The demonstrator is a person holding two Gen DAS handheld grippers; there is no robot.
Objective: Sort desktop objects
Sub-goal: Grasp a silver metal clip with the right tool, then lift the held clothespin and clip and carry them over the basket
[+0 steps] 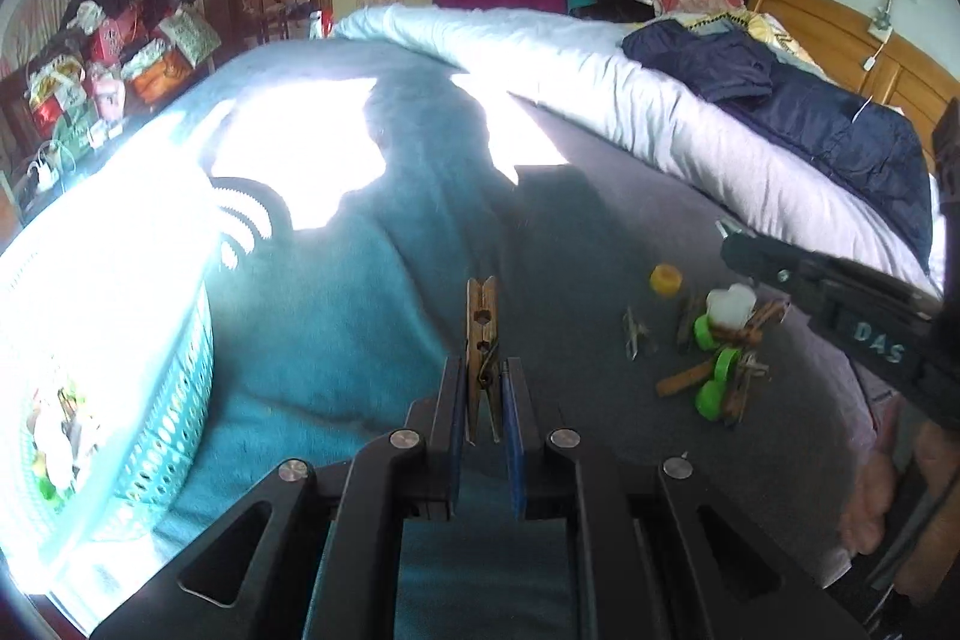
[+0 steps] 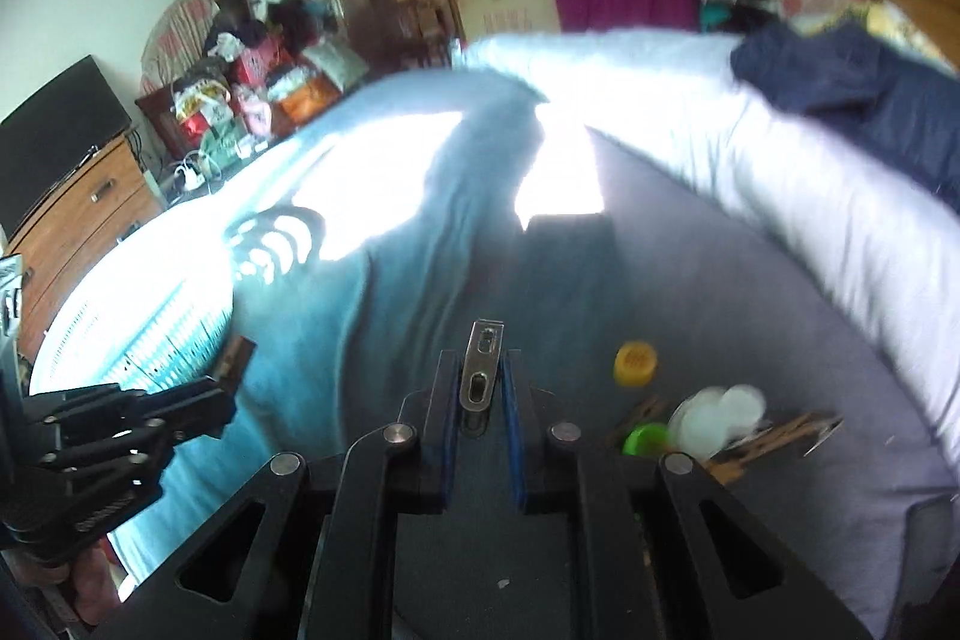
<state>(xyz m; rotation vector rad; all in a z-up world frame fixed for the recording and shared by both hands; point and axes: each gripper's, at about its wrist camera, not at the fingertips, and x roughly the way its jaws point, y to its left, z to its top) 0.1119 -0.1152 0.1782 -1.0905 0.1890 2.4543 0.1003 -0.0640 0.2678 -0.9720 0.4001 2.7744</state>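
Observation:
My left gripper is shut on a wooden clothespin that sticks up and forward from between its blue pads. My right gripper is shut on a small metal clip, held above the grey bedspread. The right gripper also shows as a dark arm at the right edge of the left wrist view. On the grey cloth lies a pile: a yellow cap, a white cap, green caps, more wooden clothespins and a metal clip. The same pile lies right of my right gripper.
A teal plastic basket with several small items in it stands at the left on the bed, in bright sun. A white duvet and a dark blue jacket lie behind the pile. Boxes, bags and clothes crowd the far side.

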